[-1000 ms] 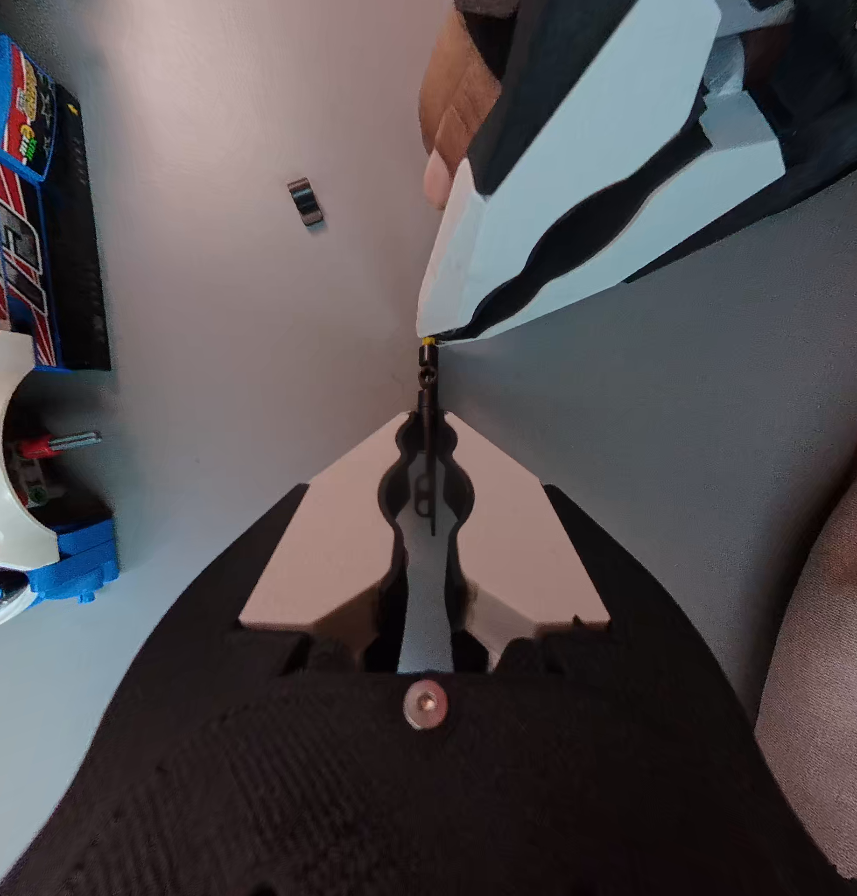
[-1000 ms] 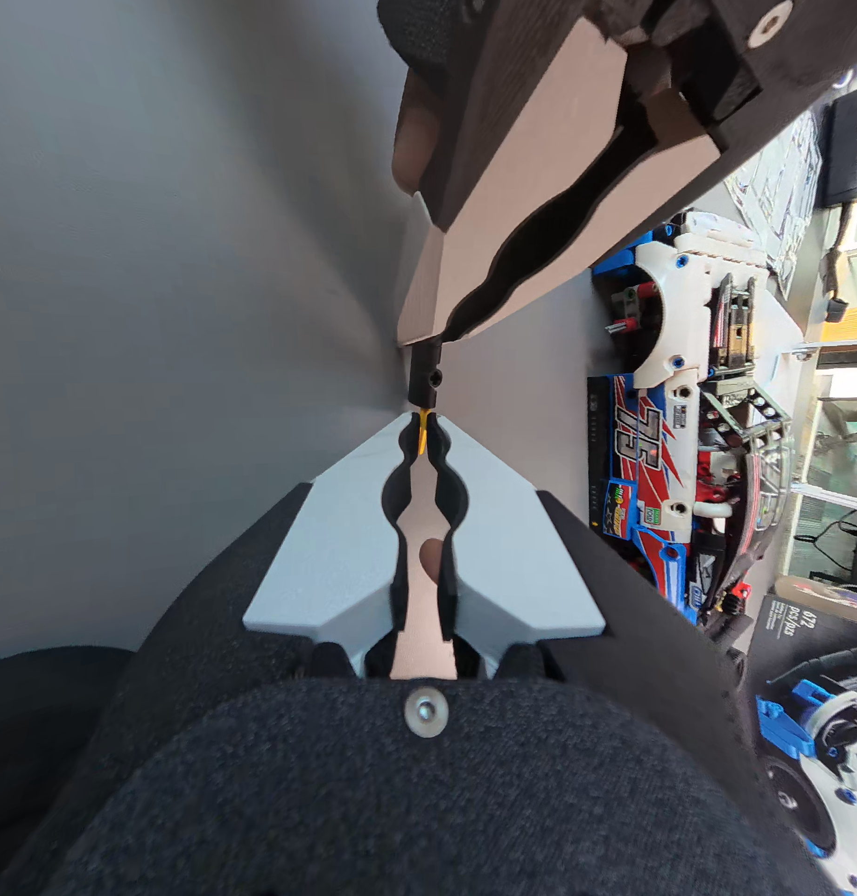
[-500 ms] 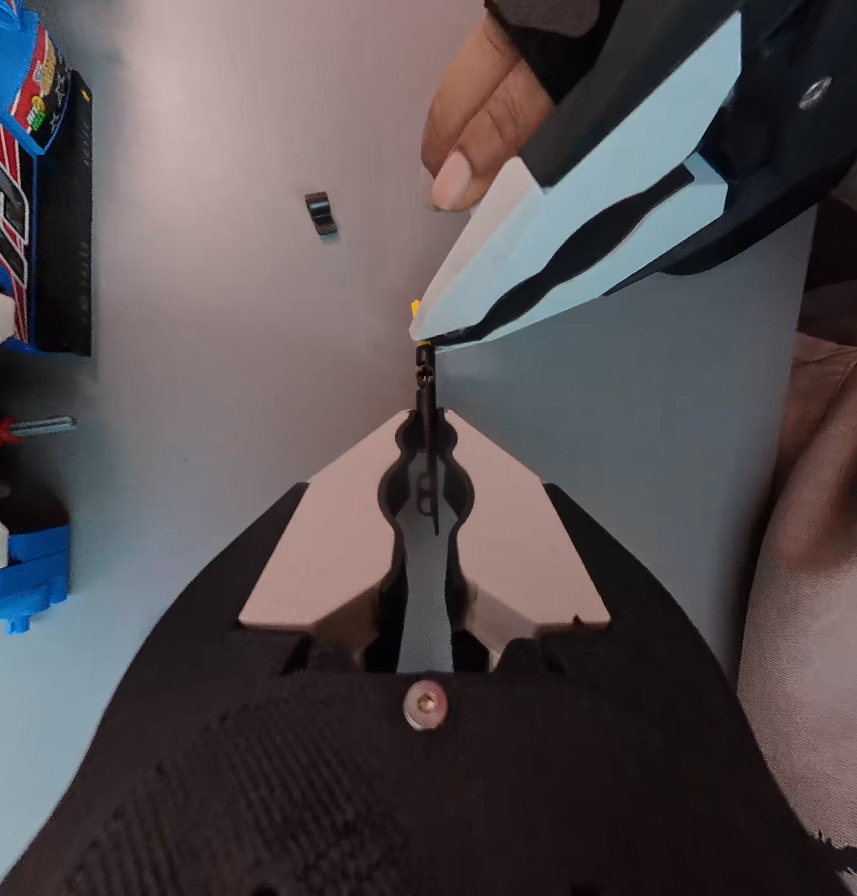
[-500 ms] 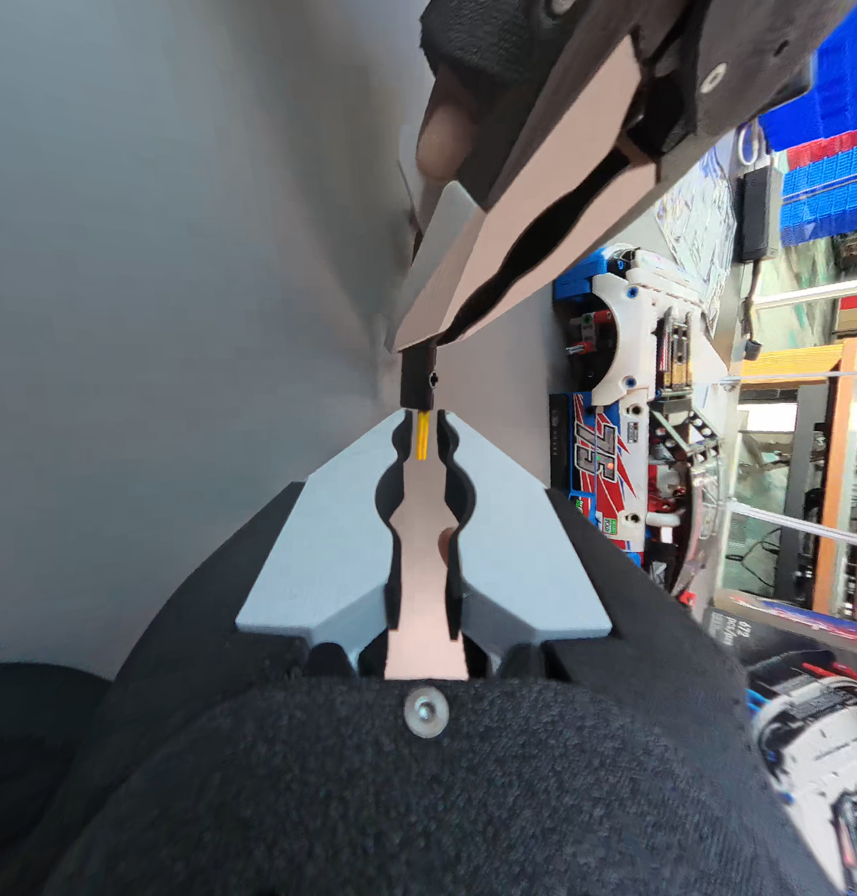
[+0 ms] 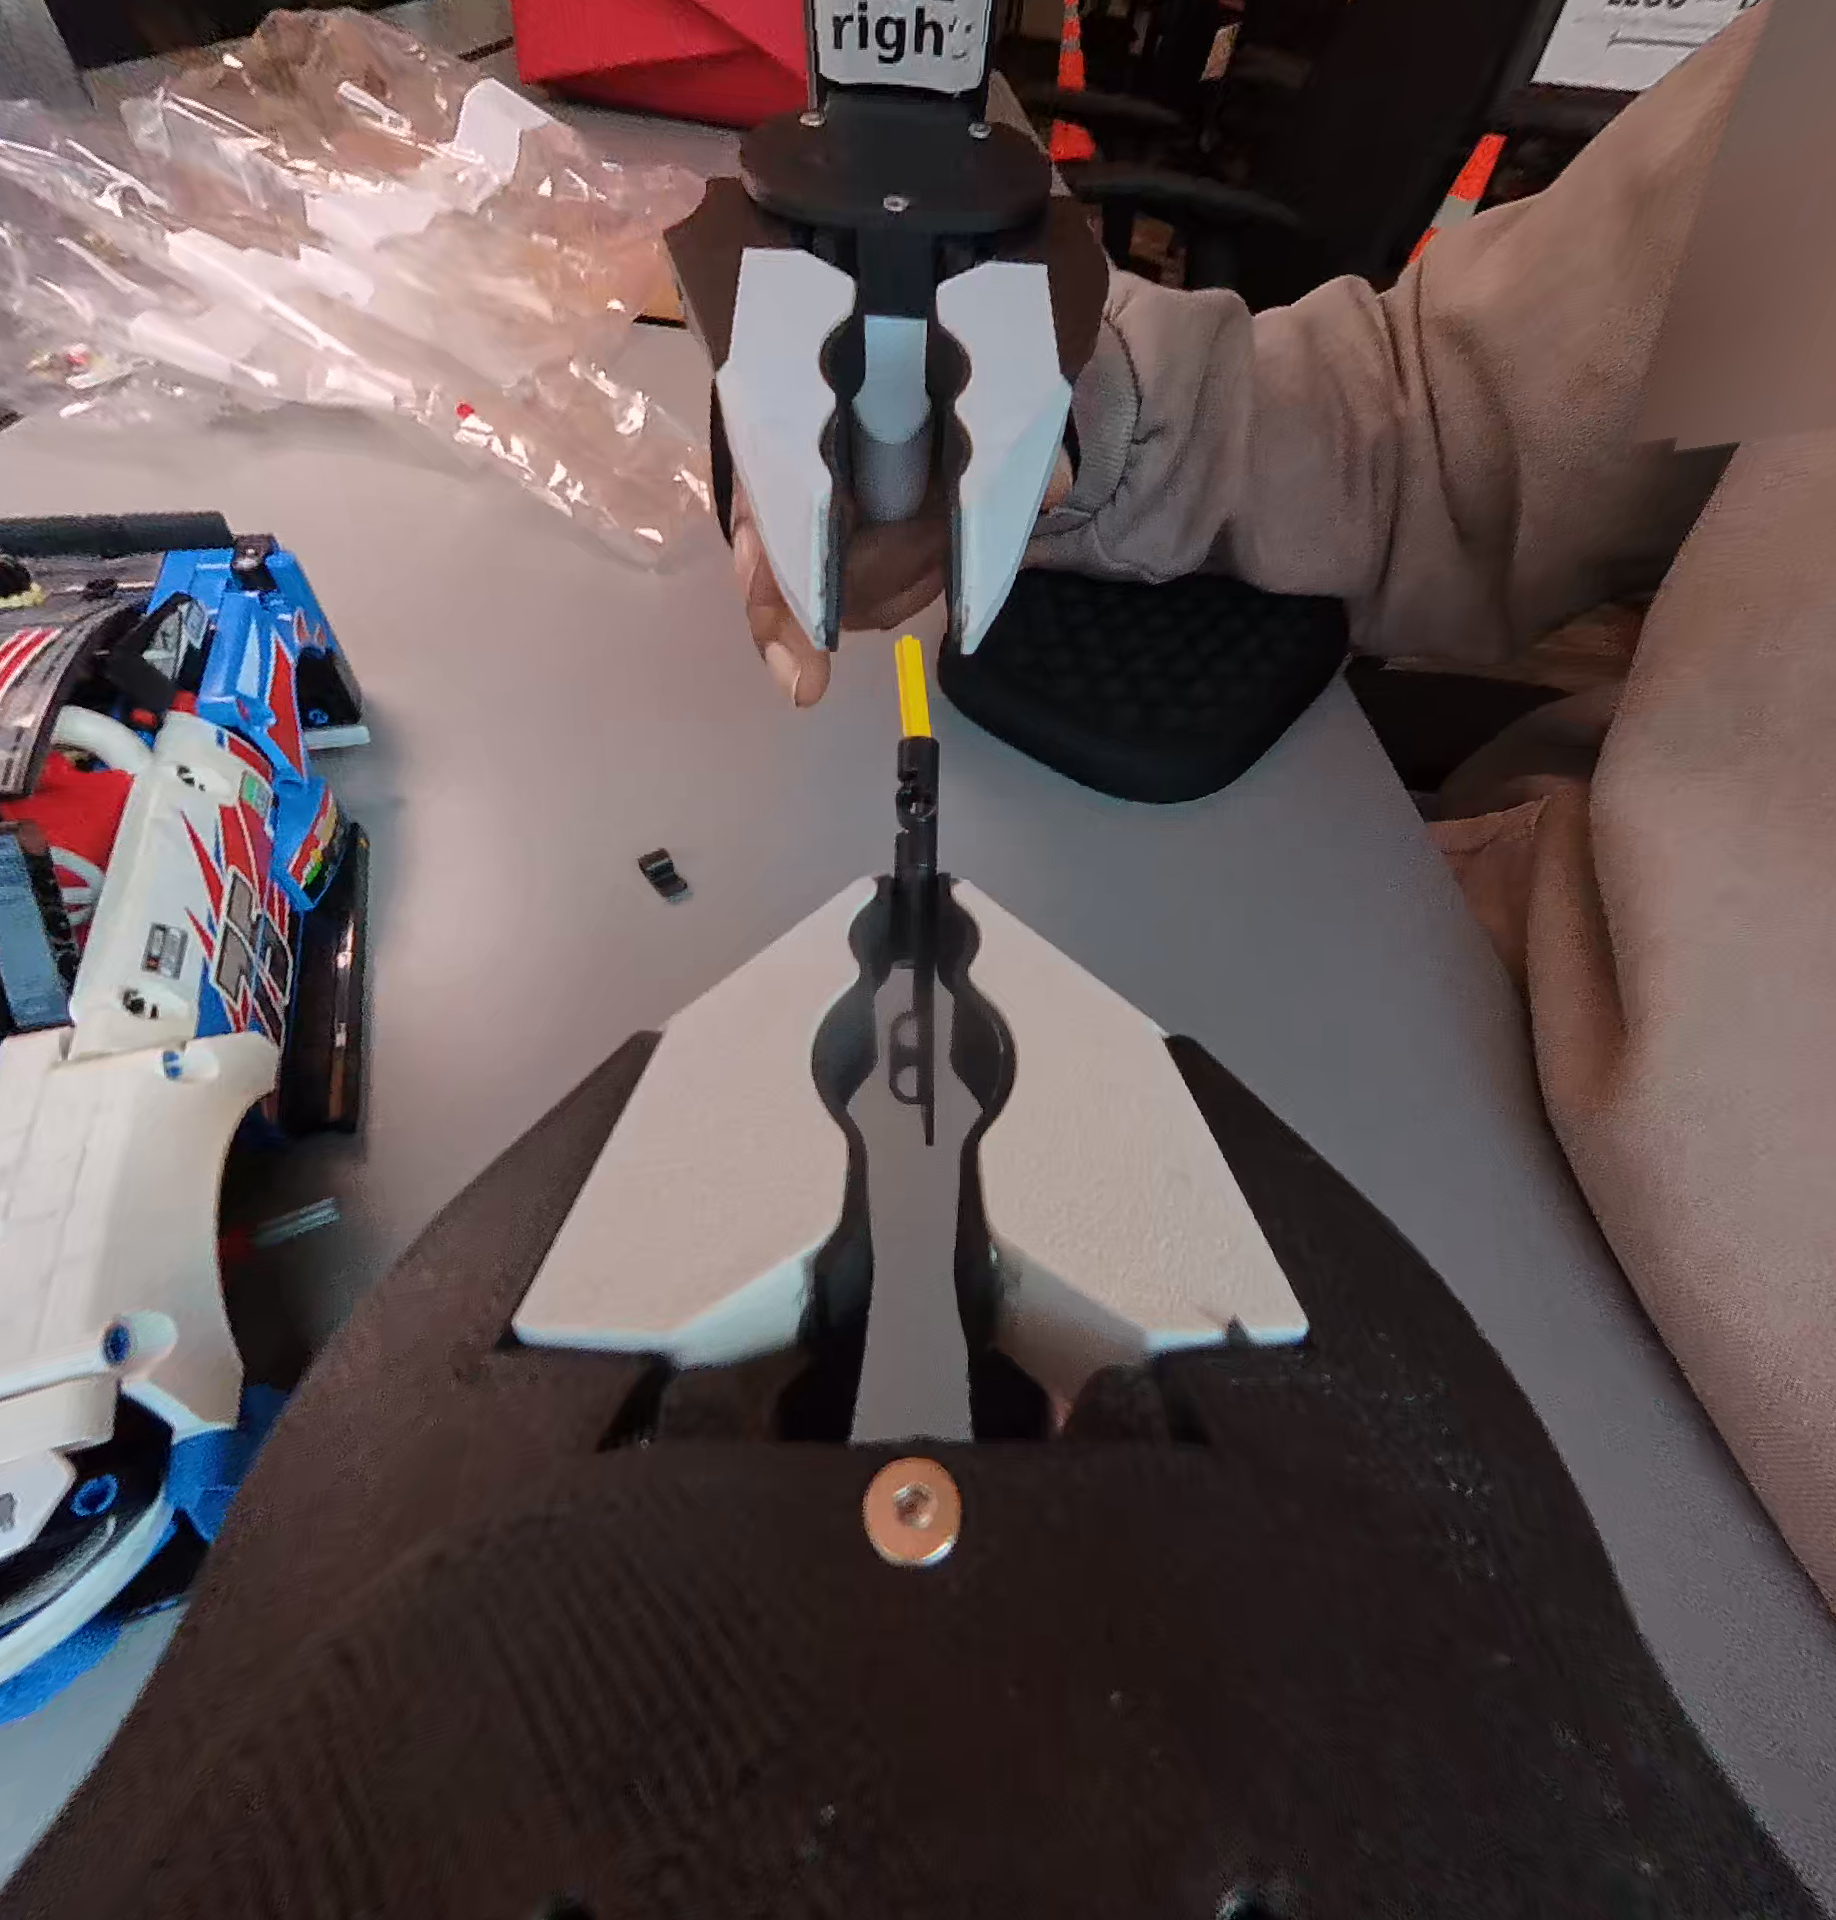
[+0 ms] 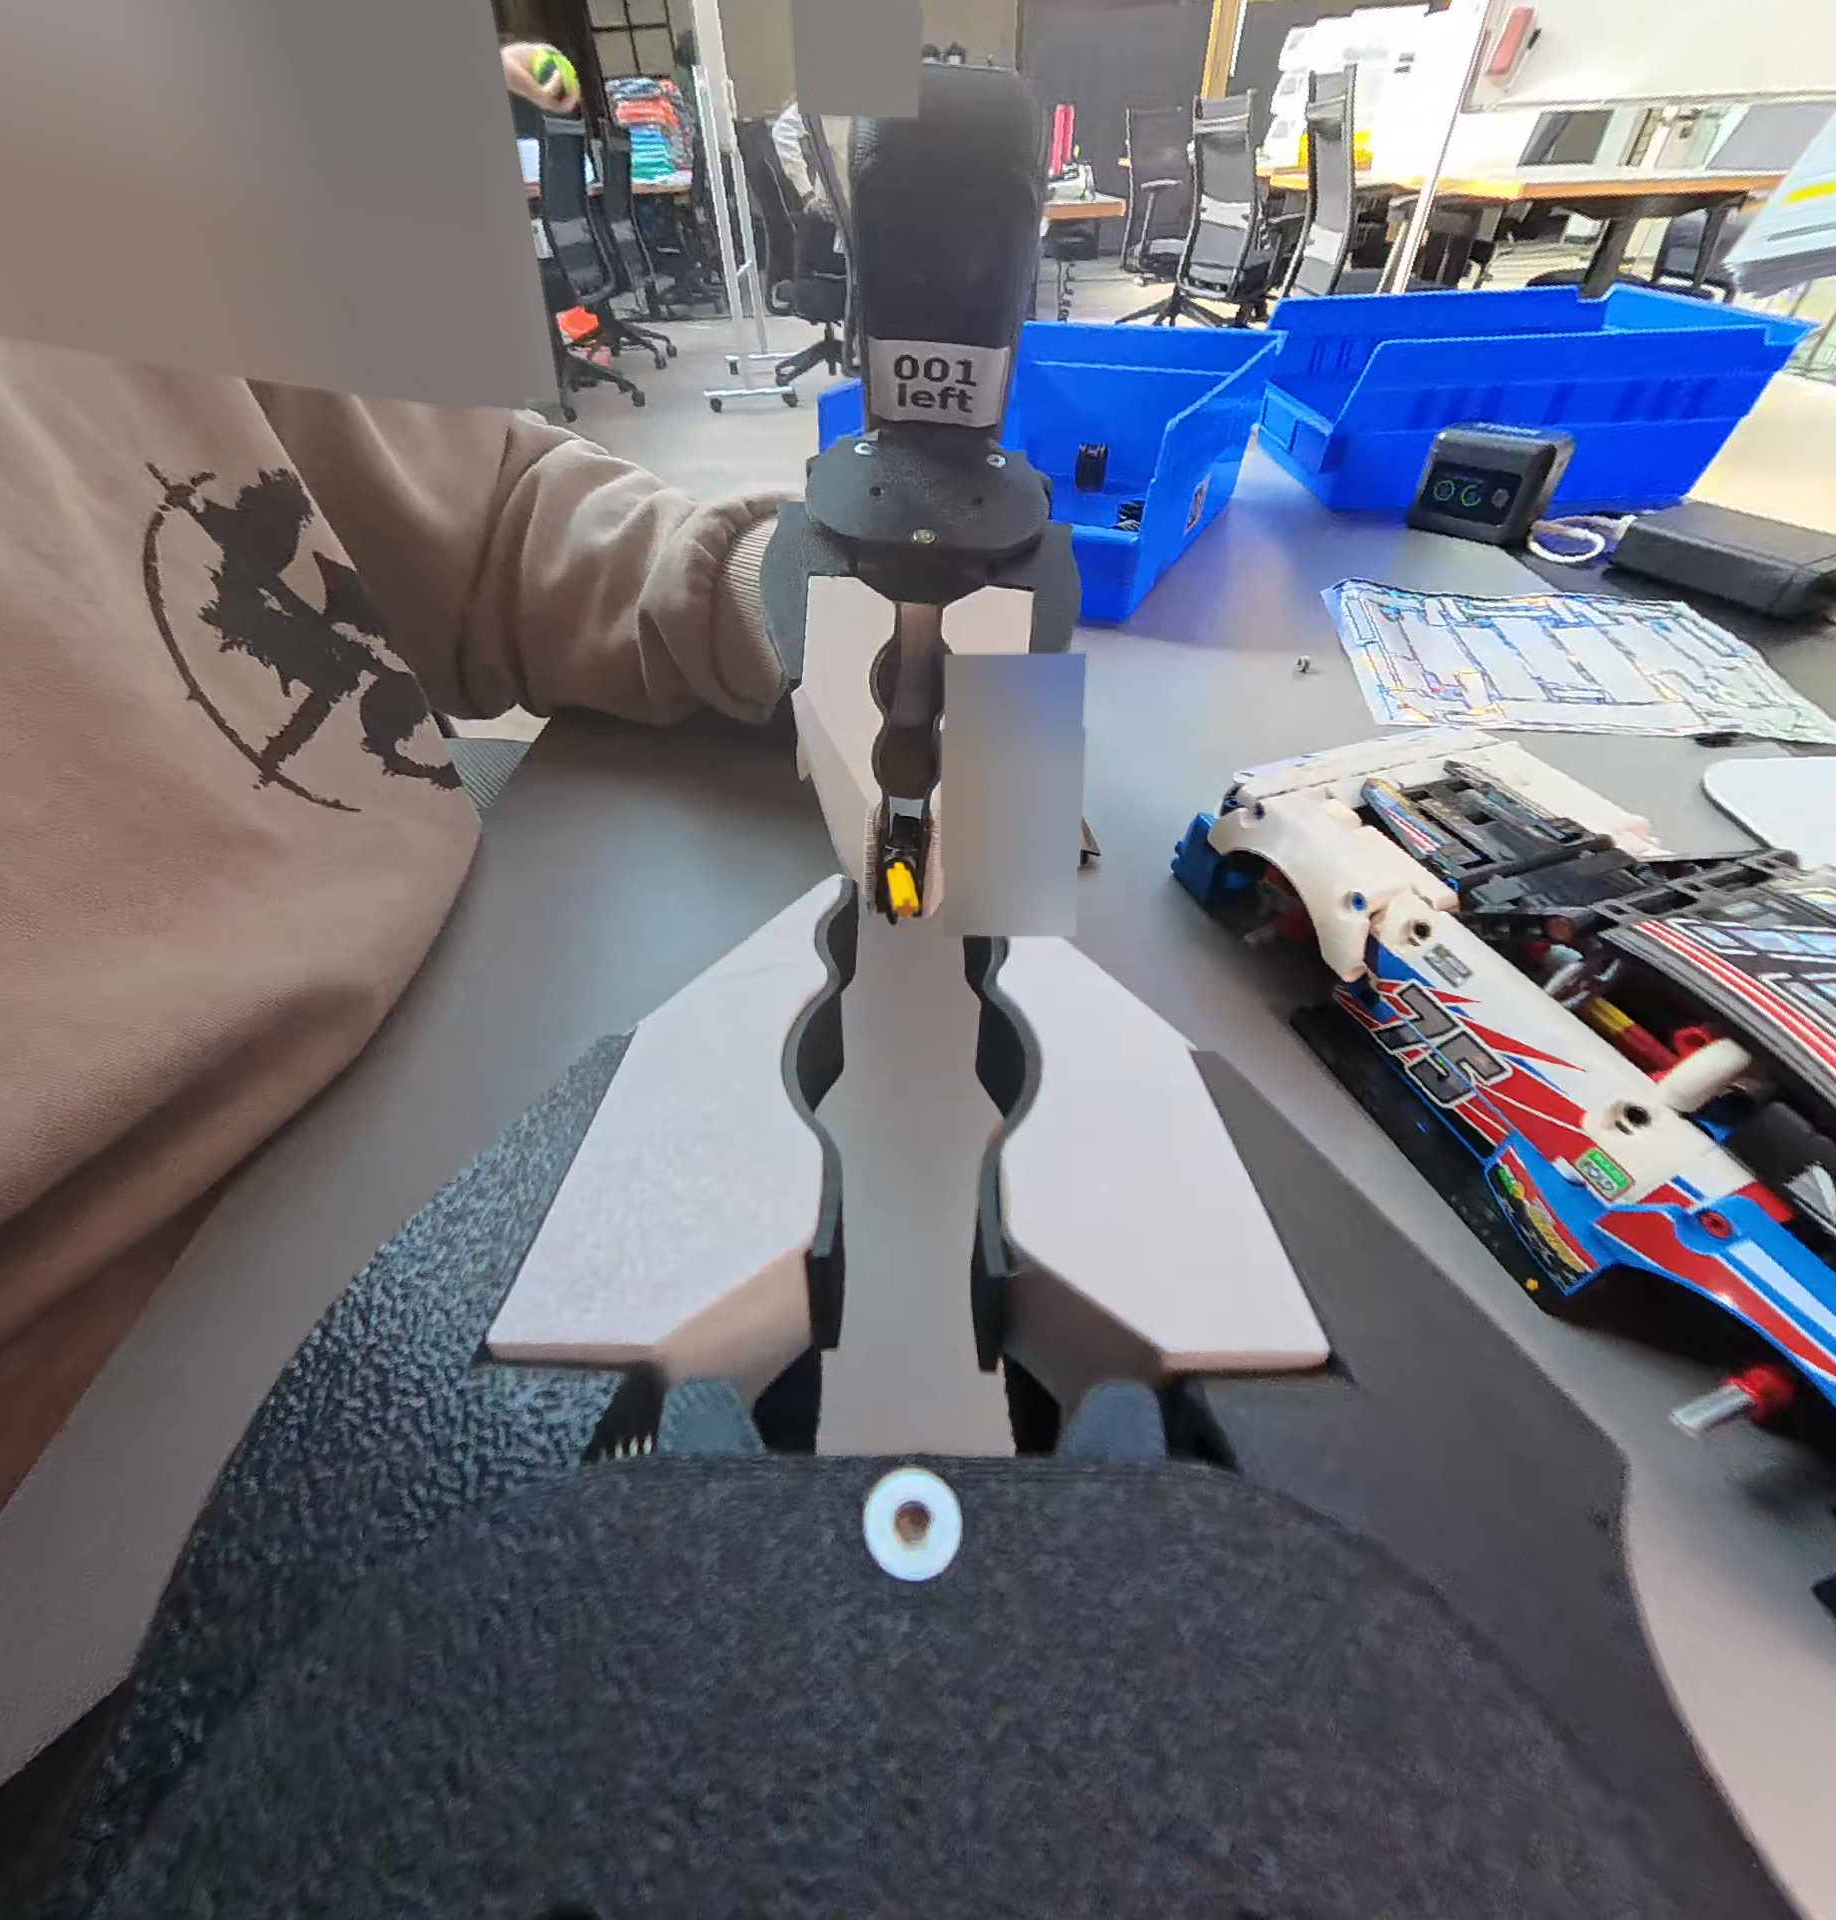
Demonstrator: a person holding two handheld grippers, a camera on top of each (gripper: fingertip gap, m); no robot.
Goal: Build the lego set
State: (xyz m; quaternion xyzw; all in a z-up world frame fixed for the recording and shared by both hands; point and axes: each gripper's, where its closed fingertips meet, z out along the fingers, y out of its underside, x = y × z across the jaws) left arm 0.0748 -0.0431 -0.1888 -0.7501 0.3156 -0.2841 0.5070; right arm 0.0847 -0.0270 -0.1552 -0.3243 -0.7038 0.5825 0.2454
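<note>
My left gripper (image 5: 914, 888) is shut on a thin black lego connector (image 5: 916, 800) that sticks out past its tips. A yellow axle (image 5: 910, 681) is plugged into the connector's far end. My right gripper (image 5: 893, 639) faces it, open and empty, with its tips on either side of the axle's end and clear of it. In the right wrist view my right gripper (image 6: 909, 925) is open, and the left gripper (image 6: 898, 831) points the yellow axle (image 6: 900, 890) at it. A mosaic patch hides one left finger. The part-built lego car (image 5: 166, 987) lies to the left on the table.
The car (image 6: 1516, 1039) lies on the grey table with an instruction sheet (image 6: 1548, 665), blue bins (image 6: 1516, 384) and a black power brick (image 6: 1745, 561) behind it. A small black piece (image 5: 661, 873) lies loose. Clear plastic bags (image 5: 322, 260) and a black pad (image 5: 1132, 675) lie farther back. The gap from one gripper's tips to the other's is roughly 4 centimeters.
My right gripper has opened, let go of the yellow axle and drawn back. The axle stays in the black connector. Both grippers have swung up from pointing down at the table.
</note>
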